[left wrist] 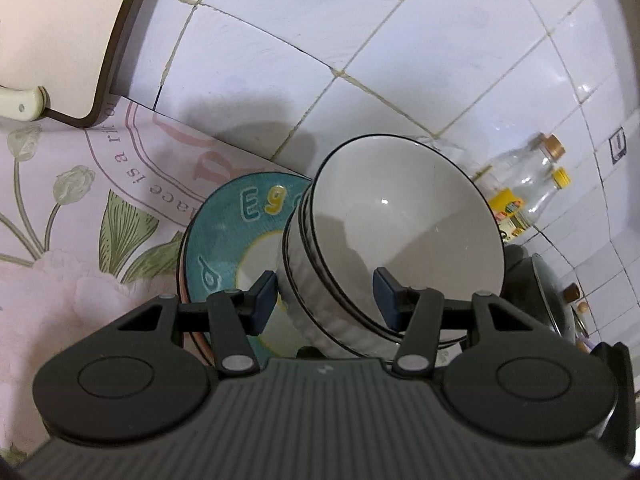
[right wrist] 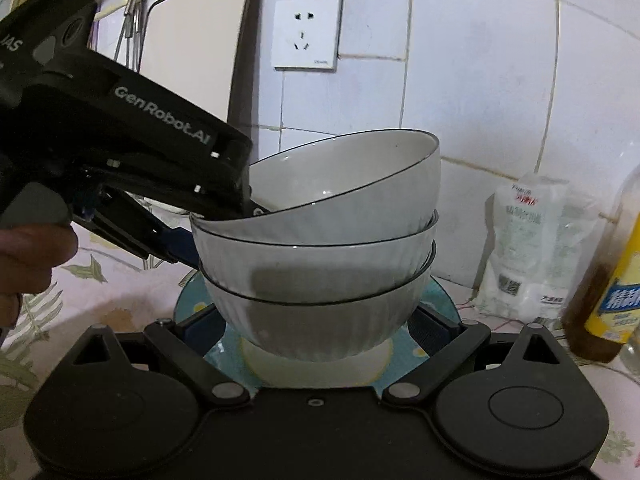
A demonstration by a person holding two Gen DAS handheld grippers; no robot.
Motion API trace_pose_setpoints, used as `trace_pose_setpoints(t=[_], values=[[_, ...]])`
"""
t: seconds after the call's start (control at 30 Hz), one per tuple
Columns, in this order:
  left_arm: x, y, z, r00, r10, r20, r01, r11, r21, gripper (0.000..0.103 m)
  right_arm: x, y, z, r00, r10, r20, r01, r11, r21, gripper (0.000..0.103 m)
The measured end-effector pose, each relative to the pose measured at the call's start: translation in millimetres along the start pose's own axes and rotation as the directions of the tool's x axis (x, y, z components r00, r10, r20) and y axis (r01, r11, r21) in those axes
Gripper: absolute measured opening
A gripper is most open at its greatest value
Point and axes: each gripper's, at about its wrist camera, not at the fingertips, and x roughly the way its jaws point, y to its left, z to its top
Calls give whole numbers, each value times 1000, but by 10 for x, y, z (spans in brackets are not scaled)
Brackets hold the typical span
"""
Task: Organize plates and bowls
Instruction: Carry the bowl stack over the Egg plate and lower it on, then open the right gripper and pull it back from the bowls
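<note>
White ribbed bowls (right wrist: 320,264), three stacked on a teal plate (left wrist: 228,232), sit between our left gripper (left wrist: 325,300) pads, one pad outside, one inside the rims. Our right gripper (right wrist: 316,330) flanks the bottom bowl; contact unclear. Only its view shows the wall socket (right wrist: 306,32).

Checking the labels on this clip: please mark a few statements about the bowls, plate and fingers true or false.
1. Three white bowls are stacked. True.
2. The stack sits on a teal plate. True.
3. The top bowl sits level. False: it is tilted.
4. Both fingers of the left gripper are inside the top bowl. False: one is inside, the other is outside the stack.
5. The right gripper has a finger on each side of the bottom bowl. True.
</note>
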Motion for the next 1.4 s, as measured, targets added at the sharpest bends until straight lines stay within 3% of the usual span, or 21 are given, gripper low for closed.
trace_pose_setpoints(t=[0.53,0.67,0.83,1.0,1.1,1.17,1.4], values=[[210,-50,3,997,83,7,-83,991,100,50,302,-130,-55,997,41,-59,-37,997,71,99],[215,-133,78,988,143,-52,-137,986,99,45,282,-126,-47,996,46,-82,-39,996,83,99],[126,-170,114,980,191,-54,-184,976,115,45,163,-73,-33,997,11,-82,-7,998,56,99],[-87,-224,24,983,183,-4,-181,973,141,45,-120,20,-39,999,-31,-38,33,998,48,99],[-312,-323,-26,986,167,24,-168,971,171,45,-230,111,27,991,-74,-110,76,997,8,99],[-490,-405,-69,987,153,50,-160,968,191,45,-374,145,77,992,-74,-105,74,997,3,99],[-1111,-605,-345,981,144,127,-172,951,257,47,-930,208,84,996,-71,-54,77,991,109,99]])
